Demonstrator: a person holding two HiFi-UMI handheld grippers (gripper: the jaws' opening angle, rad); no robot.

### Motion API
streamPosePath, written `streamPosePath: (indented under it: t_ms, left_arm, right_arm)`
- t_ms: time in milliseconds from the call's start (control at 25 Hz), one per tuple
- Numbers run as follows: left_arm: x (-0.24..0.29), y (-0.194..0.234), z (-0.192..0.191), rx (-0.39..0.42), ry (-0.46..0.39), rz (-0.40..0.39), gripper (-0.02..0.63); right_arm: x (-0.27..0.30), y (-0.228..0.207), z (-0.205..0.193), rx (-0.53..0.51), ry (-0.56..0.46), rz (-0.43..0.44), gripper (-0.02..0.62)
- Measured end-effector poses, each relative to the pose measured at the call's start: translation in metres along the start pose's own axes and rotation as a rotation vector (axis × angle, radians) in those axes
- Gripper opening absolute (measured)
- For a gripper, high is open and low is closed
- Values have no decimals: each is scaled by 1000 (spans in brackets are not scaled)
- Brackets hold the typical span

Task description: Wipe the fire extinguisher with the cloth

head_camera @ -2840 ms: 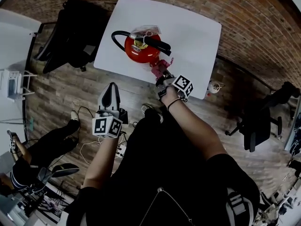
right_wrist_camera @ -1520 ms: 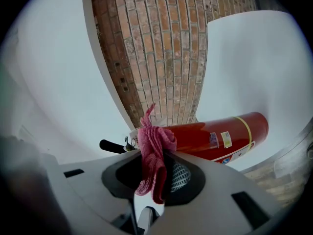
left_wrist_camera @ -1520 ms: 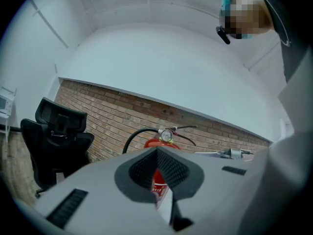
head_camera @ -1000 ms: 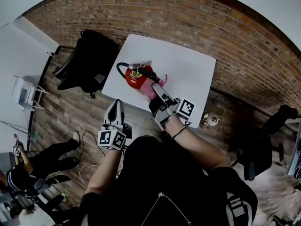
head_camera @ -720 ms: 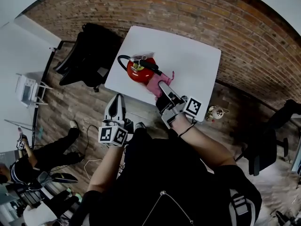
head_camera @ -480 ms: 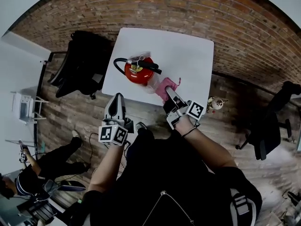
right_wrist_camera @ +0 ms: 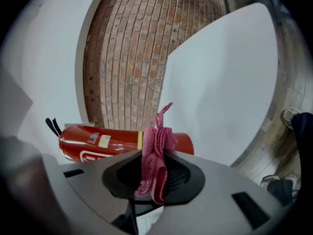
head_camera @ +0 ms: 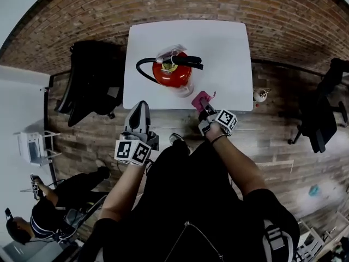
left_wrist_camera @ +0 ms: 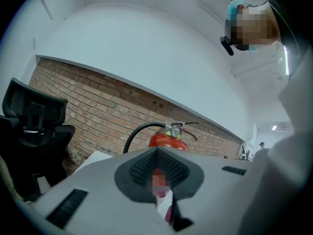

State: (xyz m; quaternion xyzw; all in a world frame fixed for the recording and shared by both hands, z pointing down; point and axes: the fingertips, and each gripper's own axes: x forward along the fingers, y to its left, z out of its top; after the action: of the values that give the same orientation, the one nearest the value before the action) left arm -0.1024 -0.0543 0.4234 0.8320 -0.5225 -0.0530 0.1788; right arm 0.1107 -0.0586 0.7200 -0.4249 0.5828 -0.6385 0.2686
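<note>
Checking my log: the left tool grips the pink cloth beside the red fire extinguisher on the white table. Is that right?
No: it is the right tool that grips the pink cloth, as the right gripper view shows; the left tool is shut with no cloth. The rest holds.

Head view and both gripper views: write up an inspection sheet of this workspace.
Surface: white table, holding only the extinguisher.
Job's things: red fire extinguisher upright near the table's front edge; pink cloth held beside its base, contact unclear.
Clutter: nothing seen on the table.
Grippers: right claw shut on the cloth; left claw shut with nothing between, at the table's front edge.
Cables: nothing seen; only the extinguisher's black hose.
Surroundings: brick wall; black chair left of the table; a seated person at lower left.
</note>
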Motion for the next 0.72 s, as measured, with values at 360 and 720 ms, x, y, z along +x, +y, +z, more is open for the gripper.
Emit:
streamPosePath:
  t_ms: [360,720]
  left_arm:
    - [-32,43,-26,22,102,-37,30]
    - [-49,74,-34,34,144,-44,30]
  right_arm:
    - [41,-68,-18,-9,-65,-86,104]
    - [64,-92,-31,14,-141,-172,104]
